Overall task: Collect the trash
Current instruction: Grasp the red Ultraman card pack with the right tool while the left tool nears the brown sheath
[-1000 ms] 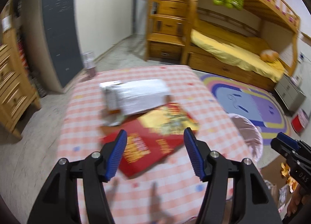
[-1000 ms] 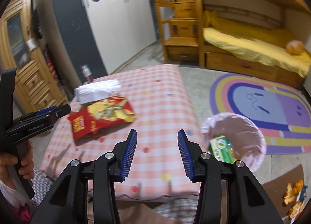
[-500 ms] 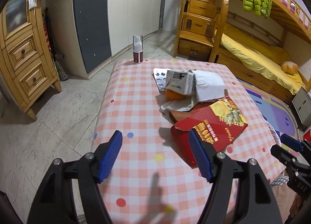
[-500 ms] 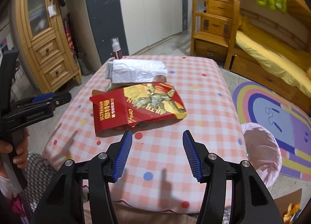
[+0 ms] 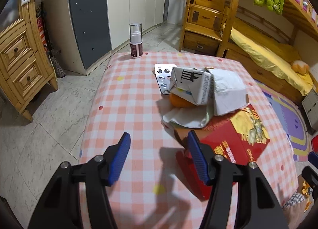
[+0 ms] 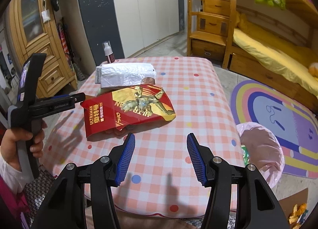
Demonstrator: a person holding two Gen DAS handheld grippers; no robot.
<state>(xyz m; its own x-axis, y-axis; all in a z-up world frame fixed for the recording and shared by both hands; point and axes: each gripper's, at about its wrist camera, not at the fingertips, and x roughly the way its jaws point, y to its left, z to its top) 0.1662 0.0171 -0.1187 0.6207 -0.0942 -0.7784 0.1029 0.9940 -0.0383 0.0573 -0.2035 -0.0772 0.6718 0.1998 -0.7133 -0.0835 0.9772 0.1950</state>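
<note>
On the checked desk point(image 6: 198, 94), a heap of trash with both sets of fingers above it, grasping nothing.

Left gripper point(image 5: 159, 155) has its jaws closing over bare cloth, its right finger point(image 5: 196, 159) just beside the corner of the red snack box point(image 5: 238, 141); right gripper point(image 6: 161, 157) hangs released, apart from that box. Behind the box lie a grey milk carton point(image 5: 190, 86) tilted on an orange peel point(image 5: 178, 101), a white mailer bag point(image 5: 228, 90), a crumpled tissue point(image 5: 184, 117) and a foil pill strip point(image 5: 163, 78) partly under the carton. A spray bottle point(image 5: 136, 40) stands upright at the far edge. Beside the desk's right side sits a pink-lined bin point(image 6: 262, 149). A hand point(image 6: 21, 137) grips the left tool's handle.
</note>
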